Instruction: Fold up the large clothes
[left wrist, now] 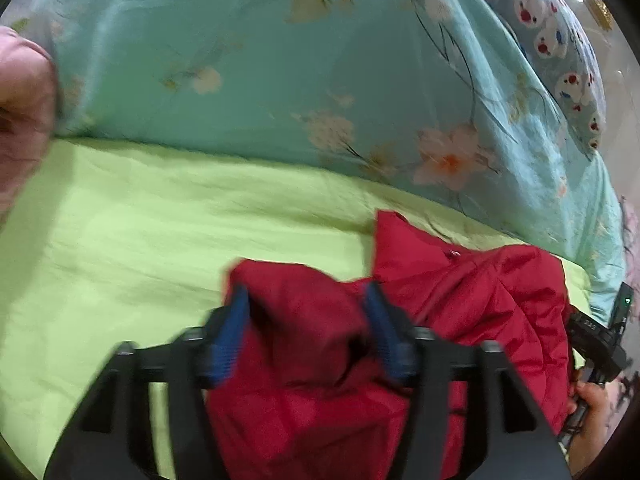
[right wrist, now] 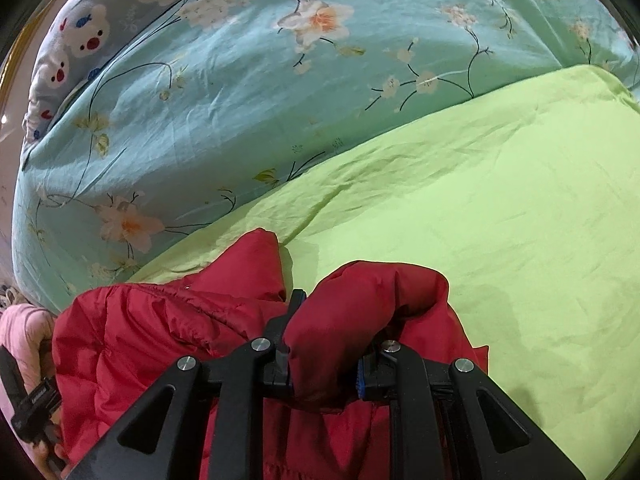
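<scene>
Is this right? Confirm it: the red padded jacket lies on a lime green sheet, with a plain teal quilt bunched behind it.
Not quite. The quilt isn't plain: it is teal with a floral print of pale blossoms and dark stems, clearest in the right wrist view. The rest holds: the red padded jacket lies on the lime green sheet, with the quilt bunched behind it.
</scene>
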A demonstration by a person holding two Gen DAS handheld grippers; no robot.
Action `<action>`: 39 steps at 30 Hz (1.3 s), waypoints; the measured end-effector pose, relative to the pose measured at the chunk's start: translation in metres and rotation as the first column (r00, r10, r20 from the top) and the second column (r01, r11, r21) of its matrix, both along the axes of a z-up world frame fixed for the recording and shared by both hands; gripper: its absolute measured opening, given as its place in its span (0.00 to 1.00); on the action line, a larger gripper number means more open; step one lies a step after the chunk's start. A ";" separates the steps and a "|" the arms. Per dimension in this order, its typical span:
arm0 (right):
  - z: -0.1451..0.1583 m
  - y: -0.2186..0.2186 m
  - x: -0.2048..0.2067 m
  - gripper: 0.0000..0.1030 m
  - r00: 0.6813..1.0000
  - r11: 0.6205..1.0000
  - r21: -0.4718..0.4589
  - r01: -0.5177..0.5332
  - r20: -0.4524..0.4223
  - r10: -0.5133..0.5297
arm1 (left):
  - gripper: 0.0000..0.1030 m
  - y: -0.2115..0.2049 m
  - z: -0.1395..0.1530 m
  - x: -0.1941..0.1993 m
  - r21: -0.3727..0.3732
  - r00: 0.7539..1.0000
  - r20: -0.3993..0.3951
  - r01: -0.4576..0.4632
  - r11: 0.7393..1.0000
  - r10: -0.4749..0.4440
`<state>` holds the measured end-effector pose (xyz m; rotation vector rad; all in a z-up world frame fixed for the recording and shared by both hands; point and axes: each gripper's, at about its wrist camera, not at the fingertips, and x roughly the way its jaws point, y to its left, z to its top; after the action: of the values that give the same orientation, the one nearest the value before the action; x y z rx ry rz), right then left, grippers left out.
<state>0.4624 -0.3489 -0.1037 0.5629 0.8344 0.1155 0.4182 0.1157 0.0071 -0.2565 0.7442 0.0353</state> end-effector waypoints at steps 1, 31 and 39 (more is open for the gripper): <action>0.000 -0.001 0.001 0.17 1.000 1.000 0.005 0.000 -0.003 0.000 | 0.73 0.005 0.006 -0.008 -0.002 1.000 0.021 -0.009 1.000 0.010; 0.086 0.061 -0.098 0.60 0.934 0.942 -0.113 -0.316 0.137 0.330 | 0.73 -0.122 -0.005 -0.092 0.023 0.927 -0.014 0.375 0.927 -0.375; 0.047 0.111 -0.076 0.58 0.891 0.854 -0.289 -0.433 0.008 0.455 | 0.74 -0.124 -0.036 -0.035 0.092 0.932 -0.138 0.349 0.933 -0.335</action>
<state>0.3862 -0.2374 -0.0569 0.0868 0.8768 0.4352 0.3830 -0.0087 -0.0294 -0.0110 0.8956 -0.2402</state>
